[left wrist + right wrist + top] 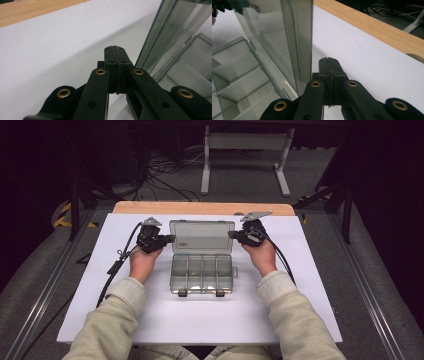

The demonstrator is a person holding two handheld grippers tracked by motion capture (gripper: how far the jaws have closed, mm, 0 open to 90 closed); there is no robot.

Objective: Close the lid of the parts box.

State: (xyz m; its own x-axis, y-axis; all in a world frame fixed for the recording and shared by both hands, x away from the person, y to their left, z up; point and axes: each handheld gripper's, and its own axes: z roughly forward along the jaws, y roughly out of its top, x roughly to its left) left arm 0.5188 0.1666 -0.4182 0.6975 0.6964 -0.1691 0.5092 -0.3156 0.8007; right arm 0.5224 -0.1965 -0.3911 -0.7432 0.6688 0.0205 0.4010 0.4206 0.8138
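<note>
Nearest the high camera, two forearms in pale beige sleeves (117, 312) come in from the bottom edge and reach forward over a white rectangular table top (200, 320), each hand wrapped around a black two-jaw gripper. Between the hands lies a clear, grey-tinted plastic compartment box (202, 275), its tray flat on the white surface and divided into several small cells, with two dark latches on the near edge. Its transparent hinged lid (202, 236) stands raised at the far side of the tray, roughly upright. The left gripper (171, 239) sits just beside the lid's left edge, and the right gripper (232, 235) sits just beside its right edge, so the two flank the lid from opposite sides. In the left gripper view the two black jaws are pressed flat together with no gap, and nothing lies between them; the lid's edge rises just to their right, close by but apart from the tips. In the right gripper view the jaws are likewise pressed together and hold nothing, with the lid's edge standing just to their left. A strip of light wooden board (200, 208) runs along the far side of the white surface, and beyond it lie a grey floor with black cables (165, 177) and a white metal stand (245, 155).
</note>
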